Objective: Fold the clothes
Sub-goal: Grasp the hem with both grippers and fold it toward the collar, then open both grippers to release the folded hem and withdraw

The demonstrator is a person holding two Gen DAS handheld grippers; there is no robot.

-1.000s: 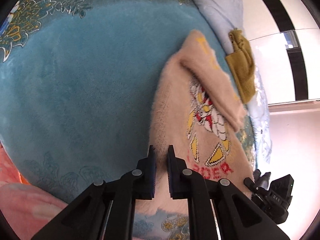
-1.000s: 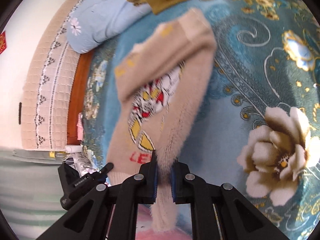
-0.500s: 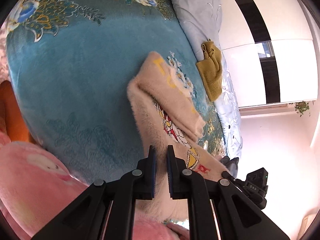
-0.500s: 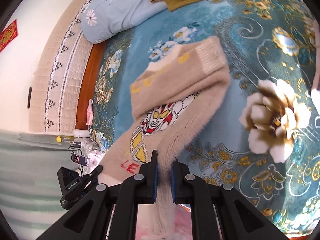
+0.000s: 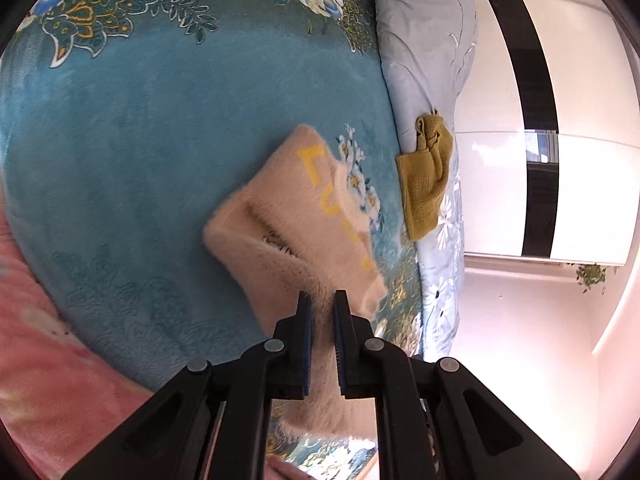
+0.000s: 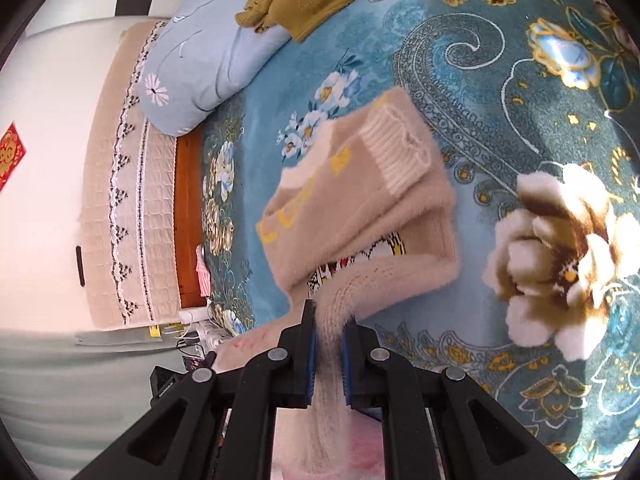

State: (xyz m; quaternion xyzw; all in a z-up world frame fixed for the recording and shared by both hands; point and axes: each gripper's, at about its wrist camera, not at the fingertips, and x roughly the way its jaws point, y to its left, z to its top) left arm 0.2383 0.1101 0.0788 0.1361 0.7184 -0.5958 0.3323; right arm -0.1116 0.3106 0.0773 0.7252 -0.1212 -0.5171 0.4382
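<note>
Sweater (image 6: 360, 216) print mostly folded under (lettering perhaps unreadable, blurred).

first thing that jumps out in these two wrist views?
The fuzzy beige sweater, half folded mid-frame on the teal floral blanket, its hem pinched in both the left gripper and right gripper. Next, the mustard garment lying on the pale blue pillow beyond it.
</note>
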